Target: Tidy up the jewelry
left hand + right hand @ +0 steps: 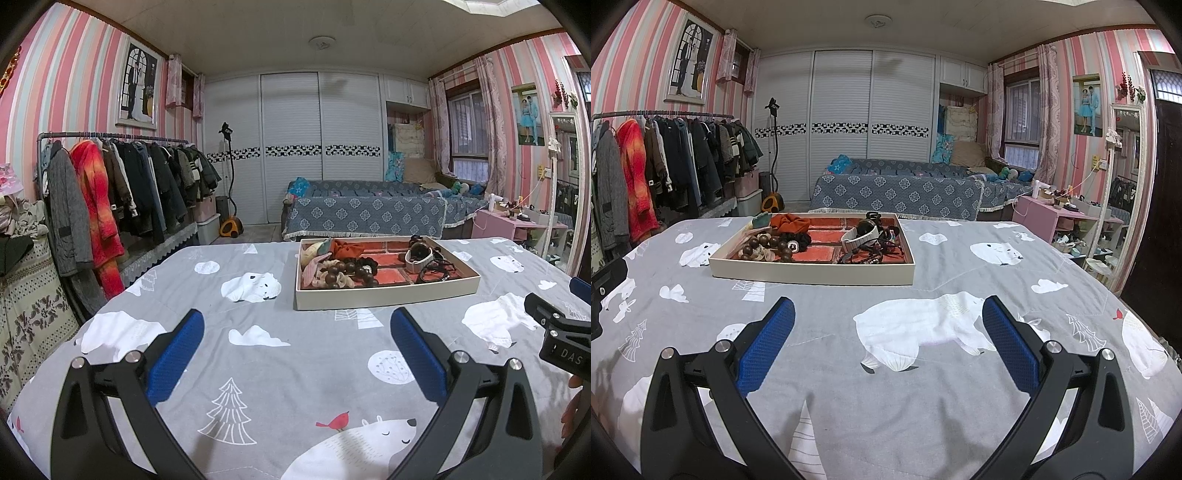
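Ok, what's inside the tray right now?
The tray holds a brown bead bracelet, an orange scrunchie, a white band and tangled black pieces on a red lining. Whatever lies beneath those piles is covered.

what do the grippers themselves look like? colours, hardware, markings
Both the left gripper and the right gripper have black plastic linkage arms, silver pivot bolts and textured blue pads on the fingers. White letters "DAS" mark the right gripper's black body in the left view. No cables or sleeves visible.
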Demonstrator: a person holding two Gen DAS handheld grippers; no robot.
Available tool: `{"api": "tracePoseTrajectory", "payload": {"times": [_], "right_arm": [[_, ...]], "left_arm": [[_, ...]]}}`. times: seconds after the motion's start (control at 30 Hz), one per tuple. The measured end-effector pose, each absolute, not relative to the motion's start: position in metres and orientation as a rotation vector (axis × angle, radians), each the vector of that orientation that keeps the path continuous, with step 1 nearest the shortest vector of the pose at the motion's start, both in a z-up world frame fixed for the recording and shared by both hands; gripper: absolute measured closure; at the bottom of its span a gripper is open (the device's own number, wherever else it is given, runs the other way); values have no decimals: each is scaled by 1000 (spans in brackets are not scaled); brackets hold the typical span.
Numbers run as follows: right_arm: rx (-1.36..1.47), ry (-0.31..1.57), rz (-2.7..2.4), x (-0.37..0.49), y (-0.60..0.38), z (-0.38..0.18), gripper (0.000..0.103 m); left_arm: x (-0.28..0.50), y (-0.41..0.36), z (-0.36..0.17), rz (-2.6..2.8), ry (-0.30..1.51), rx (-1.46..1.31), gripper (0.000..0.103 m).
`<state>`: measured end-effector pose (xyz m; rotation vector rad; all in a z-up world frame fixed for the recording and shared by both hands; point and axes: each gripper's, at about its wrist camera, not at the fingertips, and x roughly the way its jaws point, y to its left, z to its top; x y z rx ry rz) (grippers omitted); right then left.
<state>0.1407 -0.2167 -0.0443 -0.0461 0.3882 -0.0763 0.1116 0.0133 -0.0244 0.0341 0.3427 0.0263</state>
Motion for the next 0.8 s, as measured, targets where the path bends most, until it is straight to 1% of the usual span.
{"api": "tracePoseTrajectory", "payload": {"times": [0.8], "right_arm": [[-48, 389, -77, 140, -218, -44, 4]], "left_arm": [[113, 15, -23, 31, 353, 25, 4]]}}
